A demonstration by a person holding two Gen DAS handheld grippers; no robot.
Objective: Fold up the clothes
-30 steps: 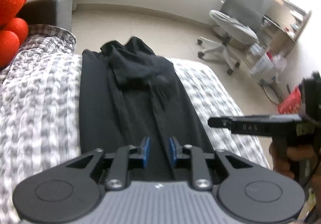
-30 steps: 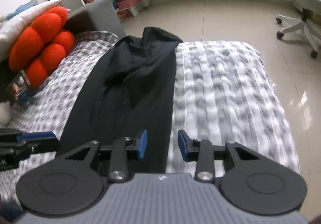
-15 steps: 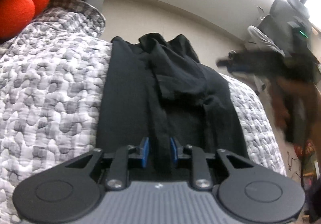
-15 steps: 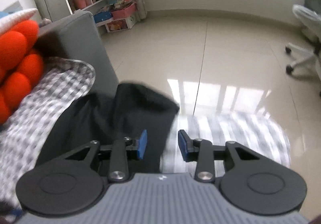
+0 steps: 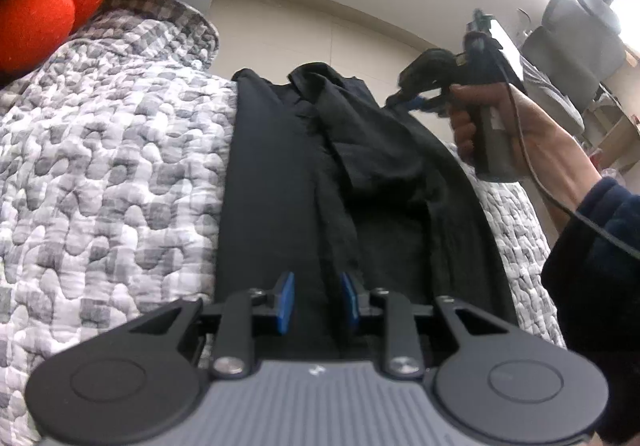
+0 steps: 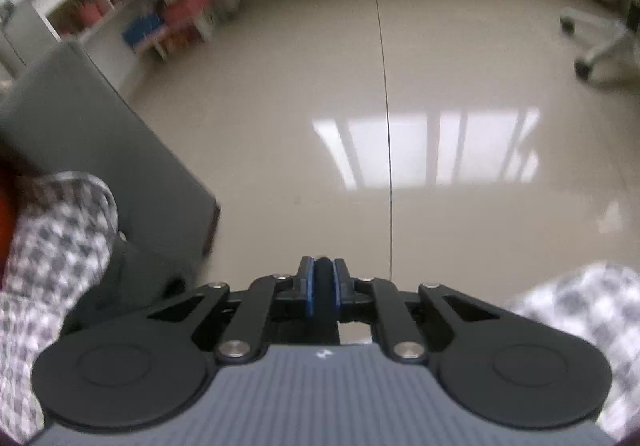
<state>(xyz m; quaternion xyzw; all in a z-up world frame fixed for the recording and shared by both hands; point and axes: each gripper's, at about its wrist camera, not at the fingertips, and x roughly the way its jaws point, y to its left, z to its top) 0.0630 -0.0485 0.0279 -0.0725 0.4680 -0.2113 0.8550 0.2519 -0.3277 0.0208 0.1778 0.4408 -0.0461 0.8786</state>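
The right tool (image 5: pixel 416 102), having swept to the upper right, is closing on the far end of the black clothes (image 5: pixel 360 182) lying on the bed (image 5: pixel 112 174); the left tool (image 5: pixel 316 300) is opening narrowly around the near hem, so a lengthwise fold is starting

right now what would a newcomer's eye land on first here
A long black garment lies lengthwise down a grey-and-white quilt. The right gripper is closing on its far end, and the left gripper, jaws opening, straddles a fold at the near end. Bright red cushions sit top left.

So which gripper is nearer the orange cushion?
Left. The left gripper is at the black garment's near end beside the cushion; the right gripper is at its far corner.
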